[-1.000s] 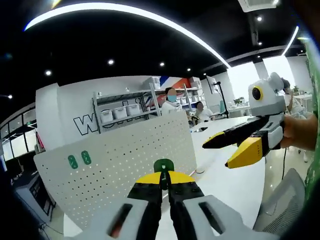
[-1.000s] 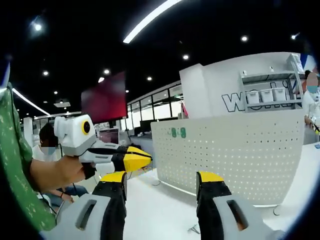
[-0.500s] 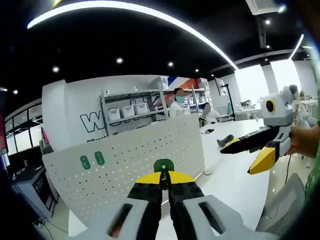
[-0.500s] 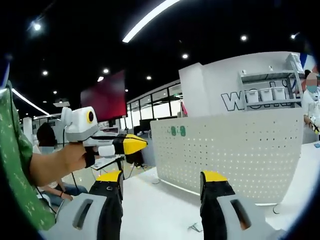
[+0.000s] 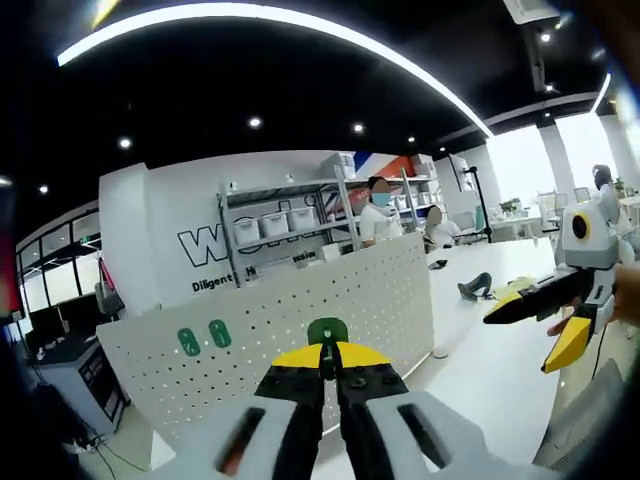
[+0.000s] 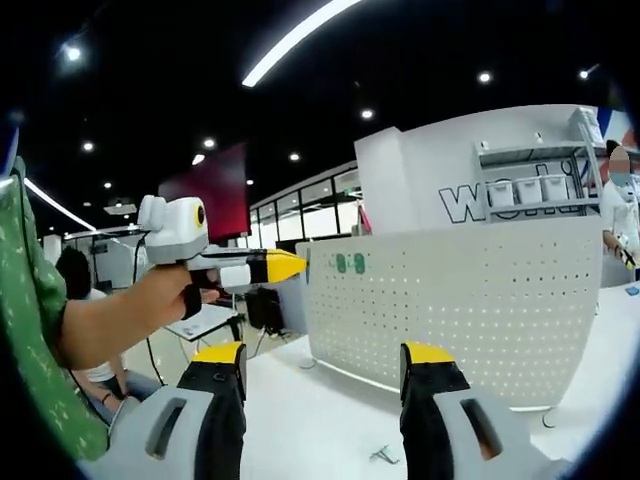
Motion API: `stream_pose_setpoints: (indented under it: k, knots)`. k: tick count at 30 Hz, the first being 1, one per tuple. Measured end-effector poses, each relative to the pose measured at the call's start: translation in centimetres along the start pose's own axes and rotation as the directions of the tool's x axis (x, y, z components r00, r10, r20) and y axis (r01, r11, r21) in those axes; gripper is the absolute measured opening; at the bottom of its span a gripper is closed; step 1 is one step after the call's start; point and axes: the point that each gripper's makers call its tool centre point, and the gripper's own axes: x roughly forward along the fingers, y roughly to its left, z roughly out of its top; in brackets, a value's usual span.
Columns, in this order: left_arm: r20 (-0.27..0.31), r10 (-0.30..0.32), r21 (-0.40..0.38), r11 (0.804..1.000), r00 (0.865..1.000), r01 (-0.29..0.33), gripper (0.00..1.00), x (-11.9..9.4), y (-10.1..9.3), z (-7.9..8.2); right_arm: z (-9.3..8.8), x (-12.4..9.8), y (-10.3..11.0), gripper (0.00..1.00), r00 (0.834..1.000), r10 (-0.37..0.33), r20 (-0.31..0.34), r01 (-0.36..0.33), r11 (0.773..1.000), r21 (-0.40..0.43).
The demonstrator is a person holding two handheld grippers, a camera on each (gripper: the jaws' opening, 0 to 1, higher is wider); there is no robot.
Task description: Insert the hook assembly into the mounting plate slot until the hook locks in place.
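Observation:
My left gripper (image 5: 328, 352) is shut on a small green hook piece (image 5: 327, 331) that pokes up between its yellow tips. Beyond it stands the white perforated mounting plate (image 5: 310, 300), upright on the white table, with two green hooks (image 5: 203, 337) fixed near its upper left. My right gripper (image 6: 325, 356) is open with nothing between its jaws and faces the same plate (image 6: 480, 300). In the left gripper view the right gripper (image 5: 528, 335) hangs open at the far right. In the right gripper view the left gripper (image 6: 270, 267) is held by a hand, left of the plate's edge.
The white table (image 6: 330, 420) spreads in front of the plate, with a small dark metal piece (image 6: 381, 456) lying on it. A dark object (image 5: 474, 287) rests on the table to the right. Shelves with bins (image 5: 290, 222) and people stand behind.
The left gripper view has swung, so the plate sits more centred and the right gripper farther right. In the right gripper view the left gripper has risen and moved toward the plate's left edge.

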Motion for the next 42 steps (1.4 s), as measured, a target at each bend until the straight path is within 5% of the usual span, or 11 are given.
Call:
stream_pose_setpoints:
  k: [24, 42]
  knots:
    - [-0.009, 0.129, -0.085, 0.988, 0.992, -0.129, 0.03, 5.4, 3.7, 0.9, 0.2, -0.2, -1.1, 0.65, 1.000, -0.017, 0.009, 0.017, 1.000, 0.003]
    - [-0.039, 0.228, -0.136, 0.963, 0.973, -0.231, 0.03, 9.5, 6.7, -1.1, 1.3, -0.2, -2.4, 0.71, 0.999, -0.038, 0.017, 0.039, 0.999, -0.033]
